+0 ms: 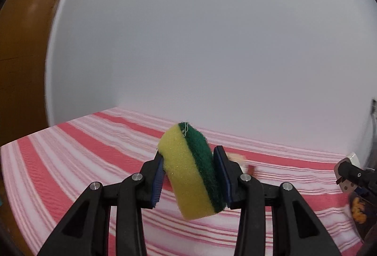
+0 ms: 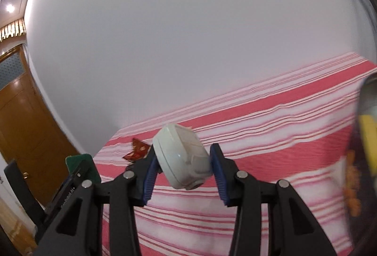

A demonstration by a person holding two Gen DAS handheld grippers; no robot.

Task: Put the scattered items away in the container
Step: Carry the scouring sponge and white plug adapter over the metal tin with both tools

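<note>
The left wrist view is showing the left gripper (image 1: 190,175) with its jaws closing in on a yellow and green sponge (image 1: 192,171) and holding it clear above the striped cloth (image 1: 70,161). Only this view is showing a small pale, blurred item (image 1: 236,158) lying on the cloth beyond the right-hand finger, and the right gripper (image 1: 348,175) edging in at the far right.

The right wrist view is showing the right gripper (image 2: 182,168) with its jaws clamping a white oval case (image 2: 182,157), also lifted off the cloth. Only here is a red wrapper (image 2: 136,150) lying near the cloth's far left corner, and a dark container (image 2: 362,161) blurring past the right edge.

The sponge's long axis is running from upper left to lower right, its green scouring face turning toward the right-hand finger. The case is tilting the same way, its seam running diagonally.

The cloth's far edge is meeting the plain wall (image 1: 212,43); the striped surface between is lying largely open.
</note>
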